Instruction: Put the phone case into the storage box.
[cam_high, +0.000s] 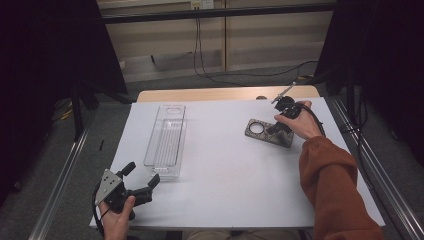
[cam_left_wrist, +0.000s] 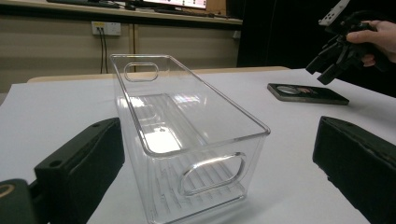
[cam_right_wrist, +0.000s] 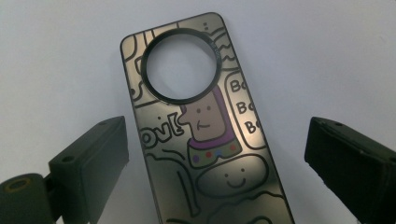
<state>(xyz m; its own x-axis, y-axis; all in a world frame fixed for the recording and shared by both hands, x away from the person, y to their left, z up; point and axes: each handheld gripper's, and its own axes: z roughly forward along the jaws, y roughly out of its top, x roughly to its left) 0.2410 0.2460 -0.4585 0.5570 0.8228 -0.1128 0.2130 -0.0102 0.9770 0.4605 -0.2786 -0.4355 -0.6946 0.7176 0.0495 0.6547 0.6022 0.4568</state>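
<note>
— Where's the right gripper (cam_high: 278, 126)?

— Hovering over the phone case (cam_right_wrist: 201, 135), jaws spread wide to either side of it, gripping nothing. The left gripper (cam_high: 141, 186) is released too, near the left corner.

— And the surface (cam_high: 225, 165)?

— White sheet over a wooden top, dark curtains at both sides, a panelled wall with cables beyond.

— How does the case lie?

— Flat at far right, long axis slanting left to right, its round cutout at the left end (cartoon print facing up).

— Anything nearby?

— A clear bin (cam_high: 166, 141), well apart at left, lengthwise near to far.
</note>
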